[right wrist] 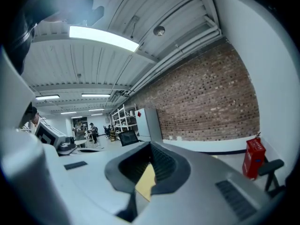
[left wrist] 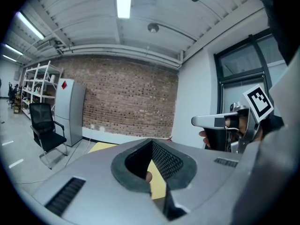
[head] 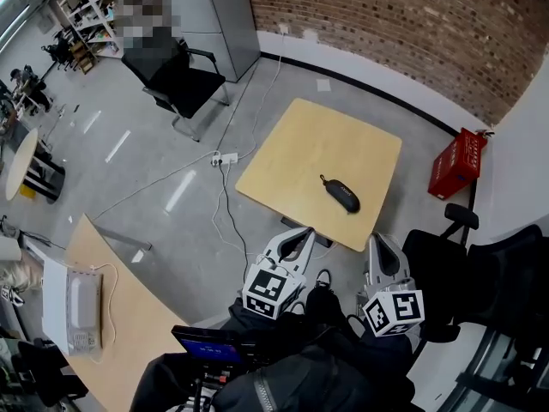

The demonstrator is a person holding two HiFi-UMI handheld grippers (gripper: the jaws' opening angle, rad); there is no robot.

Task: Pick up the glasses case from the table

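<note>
A black glasses case [head: 340,193] lies on the square light-wood table [head: 300,144], near the table's front right edge. Both grippers are held low in front of that edge, short of the case. My left gripper [head: 306,231] is below and left of the case, its jaws together with nothing between them. My right gripper [head: 378,239] is below and right of it, also shut and empty. In the left gripper view the shut left gripper [left wrist: 151,142] shows a strip of the table [left wrist: 157,184] through its gap. The right gripper [right wrist: 151,147] shows the same. The case is hidden in both gripper views.
A black office chair [head: 176,80] and a grey cabinet [head: 227,15] stand at the far left. A red crate [head: 457,163] sits on the floor right of the table, a black chair [head: 493,273] nearer. Cables and a power strip [head: 225,158] lie left of the table.
</note>
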